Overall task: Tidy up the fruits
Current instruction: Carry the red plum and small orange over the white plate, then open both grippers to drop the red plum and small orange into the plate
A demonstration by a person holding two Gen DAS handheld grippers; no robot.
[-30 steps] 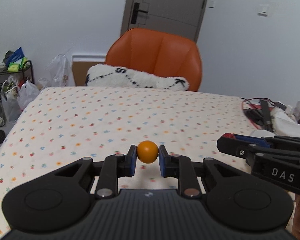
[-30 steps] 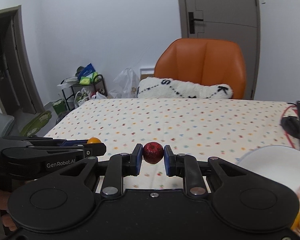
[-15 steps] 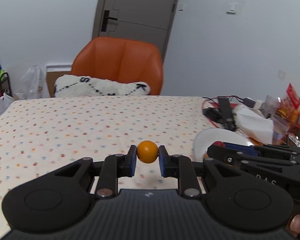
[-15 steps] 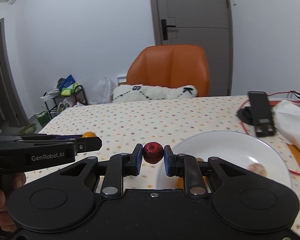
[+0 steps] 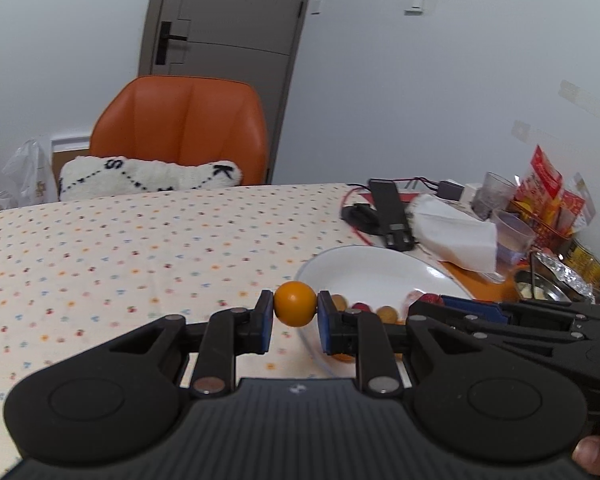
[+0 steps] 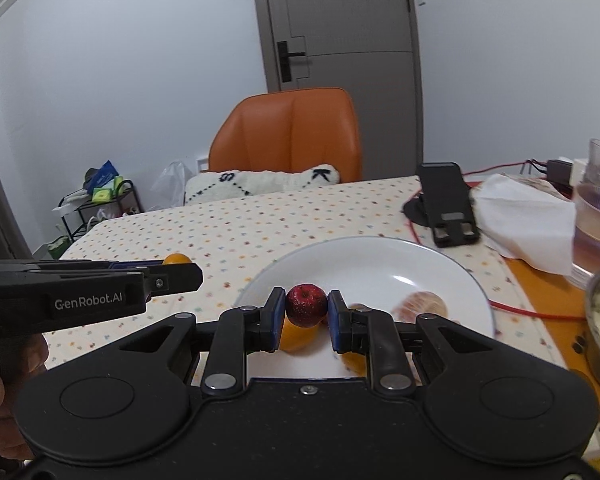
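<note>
Now the left gripper (image 5: 295,316) is seen closed on a small orange fruit (image 5: 295,309), which is pinched between the two blue pads at the lower centre of the left wrist view. The right gripper (image 6: 307,318) is likewise clamped on a dark red fruit (image 6: 307,305), held between its pads at the lower centre of the right wrist view. Both fruits are nearly round, so no long axis or pointing direction can be made out.

The red fruit is held above the near part of a white plate (image 6: 420,258), where a peeled citrus piece (image 6: 422,307) and orange fruits (image 6: 296,338) are lying. The orange fruit is held over the patterned tablecloth (image 5: 140,248), just beside the plate's left rim in the left wrist view.

Compared with half a second ago, the plate is shown larger and closer under both grippers, and the orange chair (image 5: 180,128) has shifted toward the upper left of the left wrist frame. The grips on both fruits are unchanged.
</note>
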